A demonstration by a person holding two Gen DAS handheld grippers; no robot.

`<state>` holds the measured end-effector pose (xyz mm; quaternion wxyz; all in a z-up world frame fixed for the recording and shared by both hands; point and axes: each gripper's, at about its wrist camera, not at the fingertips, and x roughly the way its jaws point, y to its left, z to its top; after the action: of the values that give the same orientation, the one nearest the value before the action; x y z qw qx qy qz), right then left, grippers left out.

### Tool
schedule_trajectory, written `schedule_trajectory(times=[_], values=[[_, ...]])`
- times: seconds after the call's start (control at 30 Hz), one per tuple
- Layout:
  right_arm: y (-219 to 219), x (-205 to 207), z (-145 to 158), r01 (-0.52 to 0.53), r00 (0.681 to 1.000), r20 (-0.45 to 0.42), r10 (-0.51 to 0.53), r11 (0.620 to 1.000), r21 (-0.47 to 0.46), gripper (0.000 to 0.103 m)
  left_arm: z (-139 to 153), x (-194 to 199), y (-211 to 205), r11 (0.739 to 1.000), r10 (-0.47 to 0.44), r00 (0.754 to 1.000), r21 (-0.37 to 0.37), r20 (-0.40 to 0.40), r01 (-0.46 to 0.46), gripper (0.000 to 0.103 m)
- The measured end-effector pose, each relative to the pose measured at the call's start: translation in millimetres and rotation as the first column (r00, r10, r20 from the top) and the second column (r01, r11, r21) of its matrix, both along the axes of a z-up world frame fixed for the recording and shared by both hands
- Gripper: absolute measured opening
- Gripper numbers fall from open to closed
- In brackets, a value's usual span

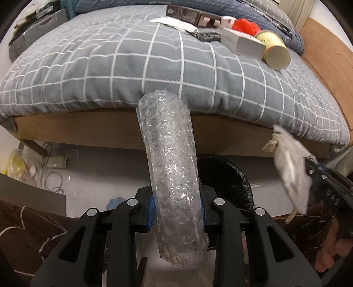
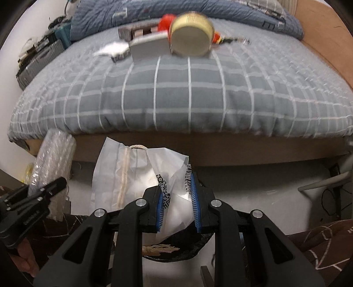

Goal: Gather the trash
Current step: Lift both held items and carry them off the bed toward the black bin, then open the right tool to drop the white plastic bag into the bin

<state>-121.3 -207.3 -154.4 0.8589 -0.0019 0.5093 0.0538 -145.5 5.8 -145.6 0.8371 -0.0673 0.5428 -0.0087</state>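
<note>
My left gripper [image 1: 176, 209] is shut on a long roll of clear bubble wrap [image 1: 169, 154] that sticks up past the bed's edge. My right gripper [image 2: 177, 205] is shut on a crumpled white paper bag [image 2: 136, 167] with a rope handle. Under both grippers stands a bin lined with a black bag [image 1: 233, 176]; its rim shows below the white bag [image 2: 176, 253]. In the left wrist view the white bag [image 1: 291, 170] hangs at the right in the other gripper. The bubble wrap [image 2: 53, 159] appears at the left of the right wrist view.
A bed with a grey checked cover [image 1: 132, 66] fills the back. On it lie a yellow paper cup [image 1: 275, 50], a white box [image 1: 242, 44], a red plastic piece [image 1: 245, 25] and cardboard scraps [image 1: 187, 13]. Cables [image 1: 48, 167] and a yellow bag [image 1: 15, 163] lie on the floor at left.
</note>
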Motion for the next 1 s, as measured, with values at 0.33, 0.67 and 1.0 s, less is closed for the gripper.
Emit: schedule_trajectory(times=[0.33,0.67,1.0], values=[[4.5,15.6,-58.1,-0.015,0.994,-0.108,0.015,1.0,-0.002,0.02,-45.4,14.4,8.1,1.0,0.016,0.996,0.004,-0.082,-0.016,0.028],[14.9,28.6,-91.2,-0.043,0.982,-0.183,0.038,0.999,-0.025,0.023,-72.7,24.2,6.6,1.0,0.009,0.991,-0.002,-0.135,-0.01,0.028],[35.0,30.1,-88.5,-0.079,0.984,-0.165,0.071,0.996,-0.047,0.049,-80.7,24.8,1.6,1.0,-0.006,0.989,0.003,-0.151,0.006,0.028]])
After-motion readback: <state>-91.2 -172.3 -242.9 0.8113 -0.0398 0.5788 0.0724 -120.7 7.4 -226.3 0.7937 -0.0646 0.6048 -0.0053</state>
